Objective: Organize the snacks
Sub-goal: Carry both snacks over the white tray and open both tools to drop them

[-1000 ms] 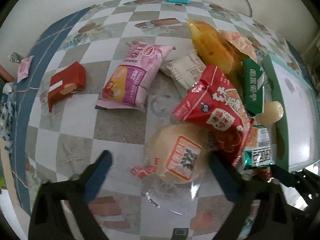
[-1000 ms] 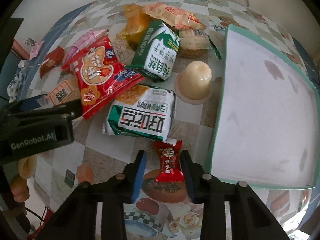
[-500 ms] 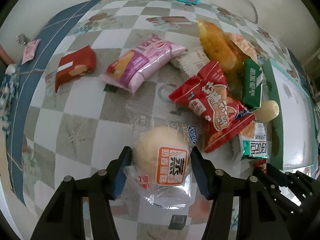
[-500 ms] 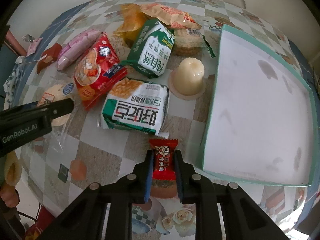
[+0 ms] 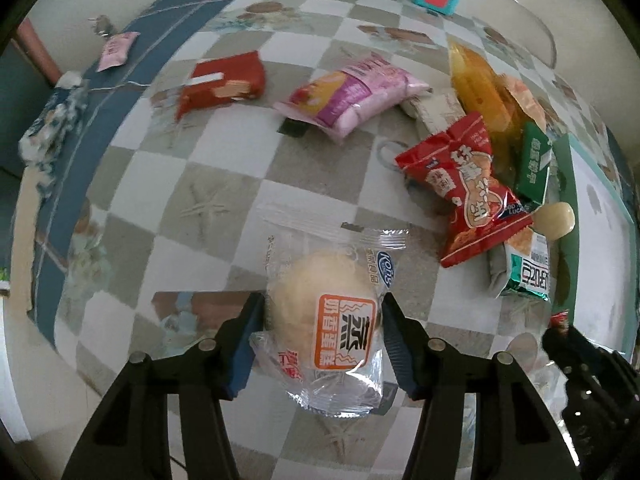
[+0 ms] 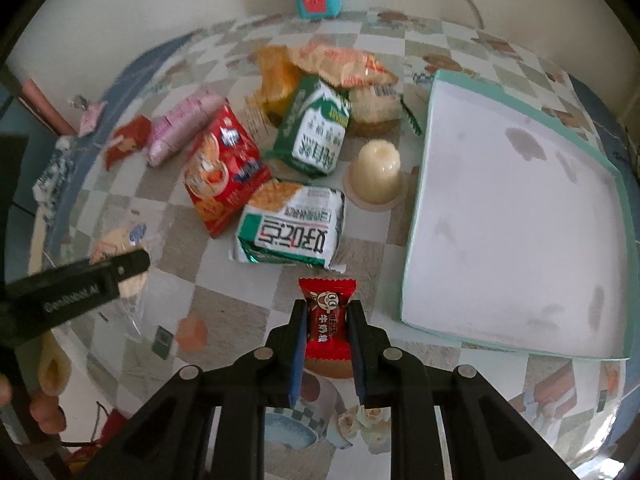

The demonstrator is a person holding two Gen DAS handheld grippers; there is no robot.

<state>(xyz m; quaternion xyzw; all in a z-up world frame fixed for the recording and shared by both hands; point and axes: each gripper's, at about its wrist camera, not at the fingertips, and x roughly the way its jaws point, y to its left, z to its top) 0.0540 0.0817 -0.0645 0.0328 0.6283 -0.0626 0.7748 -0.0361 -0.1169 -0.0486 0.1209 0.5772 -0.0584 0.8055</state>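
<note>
Checkered tablecloth [image 5: 224,184]: L tongs [image 5: 320,332] grip bun [image 5: 320,304], R tongs [image 6: 328,332] candy [image 6: 327,316].

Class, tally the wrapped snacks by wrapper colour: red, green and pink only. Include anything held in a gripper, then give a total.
Red: 3 (held candy, crisp bag, wafer pack)
Green: 2 (tall green pack, green-and-white pack)
Pink: 2 (long pink pack, small pink sachet)
Total: 7

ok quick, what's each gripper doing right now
left gripper: closed on the wrapped bun.
right gripper: closed on the small red candy.
</note>
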